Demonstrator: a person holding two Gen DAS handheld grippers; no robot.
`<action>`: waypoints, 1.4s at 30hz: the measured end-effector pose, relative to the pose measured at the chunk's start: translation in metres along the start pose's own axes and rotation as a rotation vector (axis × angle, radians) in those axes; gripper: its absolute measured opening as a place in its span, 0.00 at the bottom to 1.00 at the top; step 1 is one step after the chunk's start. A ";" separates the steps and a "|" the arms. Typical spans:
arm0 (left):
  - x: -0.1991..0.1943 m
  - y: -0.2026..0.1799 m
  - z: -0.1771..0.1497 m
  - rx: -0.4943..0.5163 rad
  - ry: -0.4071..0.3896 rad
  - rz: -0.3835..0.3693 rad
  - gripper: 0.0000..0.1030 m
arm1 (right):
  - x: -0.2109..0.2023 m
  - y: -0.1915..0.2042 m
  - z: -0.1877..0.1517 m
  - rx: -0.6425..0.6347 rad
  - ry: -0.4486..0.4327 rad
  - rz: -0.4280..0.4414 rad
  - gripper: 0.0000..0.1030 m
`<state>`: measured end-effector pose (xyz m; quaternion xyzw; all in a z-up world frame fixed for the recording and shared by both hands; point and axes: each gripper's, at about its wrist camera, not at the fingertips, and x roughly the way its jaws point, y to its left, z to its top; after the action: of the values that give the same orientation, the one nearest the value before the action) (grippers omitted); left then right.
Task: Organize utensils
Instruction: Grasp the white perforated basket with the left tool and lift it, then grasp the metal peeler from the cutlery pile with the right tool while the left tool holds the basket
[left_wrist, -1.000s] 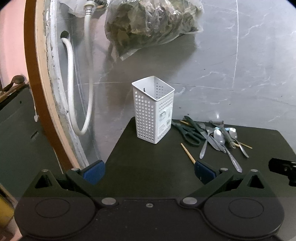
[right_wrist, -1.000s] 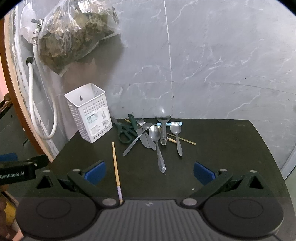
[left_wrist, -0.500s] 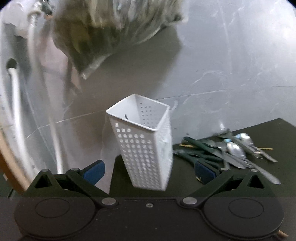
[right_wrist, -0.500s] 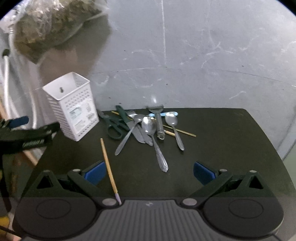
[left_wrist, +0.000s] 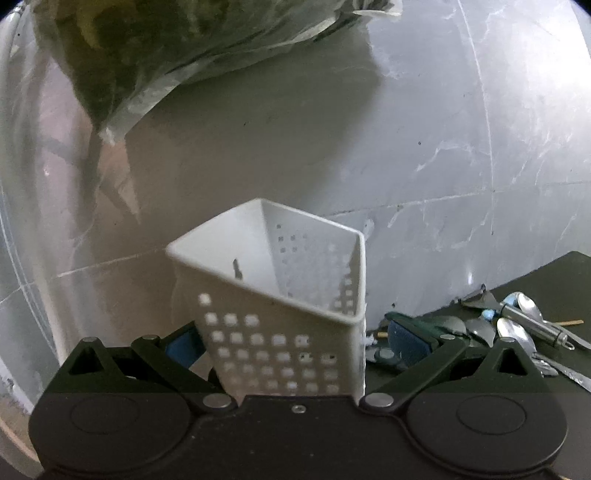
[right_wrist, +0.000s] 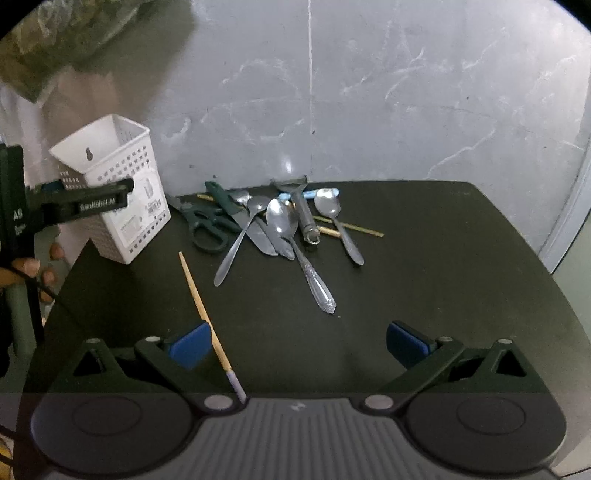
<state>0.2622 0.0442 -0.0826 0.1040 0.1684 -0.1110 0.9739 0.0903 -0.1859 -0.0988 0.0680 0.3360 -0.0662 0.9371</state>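
A: Left gripper (left_wrist: 291, 341) is straddling the white perforated plastic caddy (left_wrist: 280, 317) — blue pads spread wide, one on each side, neither looking pressed against the walls. I am reading that as lining up for a grasp, not holding.

B: The caddy is sitting at the back-left corner of the dark counter (right_wrist: 424, 295), close to the grey marbled wall (right_wrist: 369, 92). Its open mouth is facing up, so it is probably the place meant for the utensils.

A: And the right gripper (right_wrist: 299, 341)?

B: Hovering low over the counter, jaws wide apart, gripping nothing. A single wooden chopstick with a pale lilac tip (right_wrist: 205, 314) is lying loose, running just beside the left pad toward the gripper body — I cannot tell whether they are touching.

A: The rest is lying in a heap near the wall: green-handled scissors (right_wrist: 207, 230), steel spoons, including a large one with a patterned handle (right_wrist: 299, 251), a knife, a metal peeler (right_wrist: 301, 210), thin sticks underneath. They are overlapping, so picking one cleanly is looking awkward.

B: My guess — the left side is steadying or shifting the caddy so it does not tip, while the right is waiting to feed pieces in. The chopstick is looking like the easiest first pick, being apart from the pile.
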 end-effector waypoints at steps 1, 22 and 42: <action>0.001 0.000 0.000 0.001 0.002 0.001 0.99 | 0.004 0.000 0.003 -0.005 -0.006 0.014 1.00; -0.055 -0.010 -0.017 -0.023 0.001 -0.057 0.77 | 0.160 -0.052 0.137 -0.183 -0.003 0.377 0.89; -0.081 -0.037 -0.020 -0.033 0.015 -0.030 0.76 | 0.243 -0.021 0.178 -0.293 0.203 0.288 0.51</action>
<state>0.1721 0.0286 -0.0787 0.0861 0.1792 -0.1221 0.9724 0.3837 -0.2565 -0.1194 -0.0153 0.4215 0.1251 0.8980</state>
